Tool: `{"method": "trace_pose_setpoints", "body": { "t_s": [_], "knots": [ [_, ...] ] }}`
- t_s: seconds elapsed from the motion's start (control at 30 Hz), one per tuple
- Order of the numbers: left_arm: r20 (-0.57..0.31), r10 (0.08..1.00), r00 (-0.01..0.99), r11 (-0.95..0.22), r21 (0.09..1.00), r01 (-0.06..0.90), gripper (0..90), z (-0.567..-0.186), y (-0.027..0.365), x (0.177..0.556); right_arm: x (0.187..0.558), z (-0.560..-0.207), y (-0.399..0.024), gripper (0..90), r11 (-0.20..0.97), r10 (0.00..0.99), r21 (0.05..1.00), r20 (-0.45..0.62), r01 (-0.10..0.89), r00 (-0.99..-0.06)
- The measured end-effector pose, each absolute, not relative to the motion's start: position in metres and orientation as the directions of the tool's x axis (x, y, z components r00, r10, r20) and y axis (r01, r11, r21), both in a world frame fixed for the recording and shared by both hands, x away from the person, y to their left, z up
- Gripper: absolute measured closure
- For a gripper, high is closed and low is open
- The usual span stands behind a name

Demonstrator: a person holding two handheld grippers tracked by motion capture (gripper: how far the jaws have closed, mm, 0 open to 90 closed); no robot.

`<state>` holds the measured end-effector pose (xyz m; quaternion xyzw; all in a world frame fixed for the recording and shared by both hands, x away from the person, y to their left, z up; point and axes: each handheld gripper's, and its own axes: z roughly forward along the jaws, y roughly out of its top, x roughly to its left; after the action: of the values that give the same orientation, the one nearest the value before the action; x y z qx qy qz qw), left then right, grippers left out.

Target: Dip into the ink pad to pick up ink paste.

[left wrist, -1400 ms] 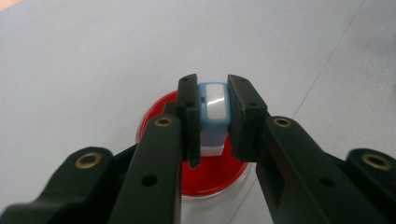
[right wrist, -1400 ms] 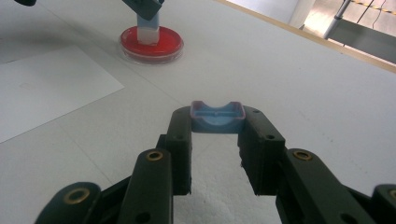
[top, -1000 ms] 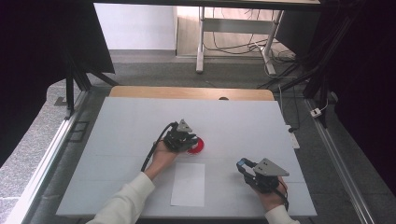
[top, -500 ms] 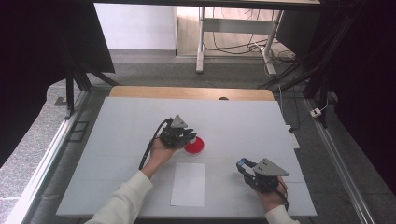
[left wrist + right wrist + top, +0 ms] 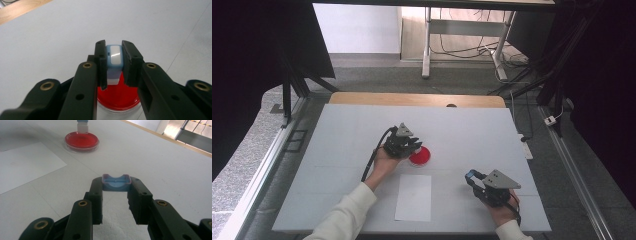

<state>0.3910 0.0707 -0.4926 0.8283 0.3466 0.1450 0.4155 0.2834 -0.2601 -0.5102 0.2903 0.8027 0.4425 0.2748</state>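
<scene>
The left gripper (image 5: 112, 62), clamping a blue-white stamp (image 5: 114, 58), now sits slightly farther left over the red dish (image 5: 419, 156) (right gripper (image 5: 115, 185) unmoved, pinching a blue cap (image 5: 116, 183))

The tabletop (image 5: 362, 125) was a pale grey-white board with a bare wooden strip (image 5: 412, 99) along its far edge. Grey speckled floor (image 5: 377, 75) lay beyond it. A white wall panel (image 5: 357, 27) stood past the far left corner. A metal-legged table frame (image 5: 427, 45) stood on a lighter floor, with loose cables (image 5: 462, 47) beneath it. Black curtains (image 5: 257, 60) hung at both sides. Aluminium rails (image 5: 262, 170) ran along the left and right edges.
</scene>
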Motion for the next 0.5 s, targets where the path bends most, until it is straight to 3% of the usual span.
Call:
{"method": "trace_pose_setpoints", "body": {
  "t_s": [0.5],
  "knots": [
    [-0.031,0.69,0.724,-0.447,0.768,0.459,75.3,-0.4988,0.0669,0.3931,0.2831,-0.5101,-0.2602,65.5,0.44,0.709,0.87,-0.185,0.222,-0.68]
  ]
}}
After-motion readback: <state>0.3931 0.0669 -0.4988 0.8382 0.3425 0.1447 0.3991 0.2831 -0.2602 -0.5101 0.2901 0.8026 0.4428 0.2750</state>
